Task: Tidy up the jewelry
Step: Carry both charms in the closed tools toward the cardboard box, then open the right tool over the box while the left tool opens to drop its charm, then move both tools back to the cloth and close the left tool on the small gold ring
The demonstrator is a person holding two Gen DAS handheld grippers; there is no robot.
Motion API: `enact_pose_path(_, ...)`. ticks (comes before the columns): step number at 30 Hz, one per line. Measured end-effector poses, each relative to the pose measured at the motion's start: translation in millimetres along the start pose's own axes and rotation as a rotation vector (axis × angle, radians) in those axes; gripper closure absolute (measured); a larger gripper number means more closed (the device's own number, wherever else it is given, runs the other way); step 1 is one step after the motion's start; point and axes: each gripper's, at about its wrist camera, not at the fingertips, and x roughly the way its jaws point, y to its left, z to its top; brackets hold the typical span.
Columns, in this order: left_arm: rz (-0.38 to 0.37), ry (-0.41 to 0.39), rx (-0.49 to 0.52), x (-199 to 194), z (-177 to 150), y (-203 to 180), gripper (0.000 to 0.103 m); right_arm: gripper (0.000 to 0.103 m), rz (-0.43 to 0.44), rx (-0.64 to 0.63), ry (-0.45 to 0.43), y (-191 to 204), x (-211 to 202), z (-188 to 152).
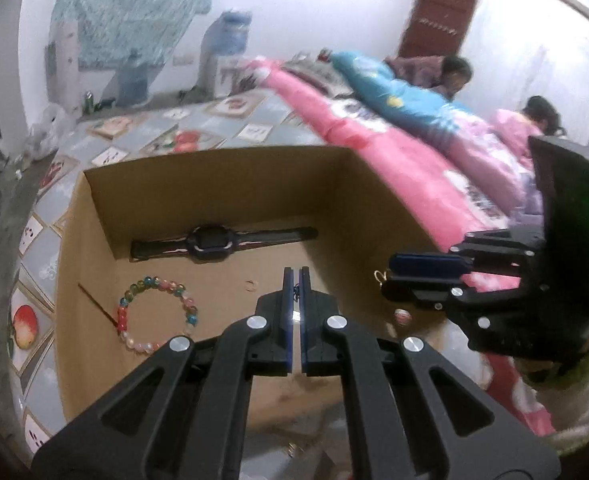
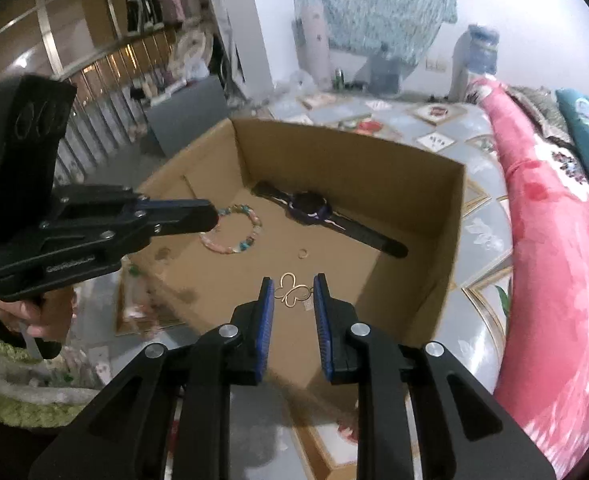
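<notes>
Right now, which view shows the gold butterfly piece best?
The right wrist view: the gold butterfly piece shows whole between the right gripper's jaws, its right end at the right pad, above the cardboard box. The left wrist view shows only a gold glint at that gripper's tips.

One open brown cardboard box [image 2: 446, 216]. Inside it, one dark wristwatch with a black strap and purple-edged case [image 2: 312, 205], one bracelet of mixed pastel and bright glass beads [image 2: 234, 229], and one small thin gold ring [image 2: 303, 253]. One flat gold wire piece shaped like a butterfly [image 2: 292, 291], counted between the right fingers. One tiny dark blue bit [image 1: 295, 291] pinched at the left tips, too small to tell its kind. Two black two-finger grippers with blue pads: one left [image 1: 293, 276], one right [image 2: 293, 286]. Two people [image 1: 452, 74] seen far off, beyond one pink patterned blanket [image 2: 546, 248].
</notes>
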Motion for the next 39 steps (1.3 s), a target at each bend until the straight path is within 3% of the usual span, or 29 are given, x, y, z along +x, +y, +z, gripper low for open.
enact_pose_path(5,0.024,0.088,-0.071,33,6,17,0.098,0.082,-0.023,0.010,0.032,-11,19,11)
enact_pose_path(7,0.023,0.095,-0.092,36,5,21,0.088,0.081,-0.027,0.023,0.025,-16,20,12)
enact_pose_path(13,0.035,0.084,-0.118,35,3,29,0.080,0.076,-0.025,0.073,-0.018,-29,11,11)
enact_pose_path(17,0.055,0.046,-0.123,18,2,29,0.077,0.076,-0.015,0.083,-0.088,-30,-14,4)
enact_pose_path(22,0.104,-0.039,-0.094,-20,-7,26,0.061,0.072,-0.006,0.051,-0.193,-19,-56,-18)
enact_pose_path(27,0.143,-0.097,-0.062,-61,-35,22,0.047,0.071,0.052,0.014,-0.228,-3,-84,-52)
enact_pose_path(32,0.168,-0.116,0.039,-86,-73,1,0.034,0.071,0.117,0.023,-0.197,18,-90,-89)
enact_pose_path(39,0.153,0.016,0.072,-58,-116,-18,0.033,0.071,0.193,0.114,-0.030,40,-25,-123)
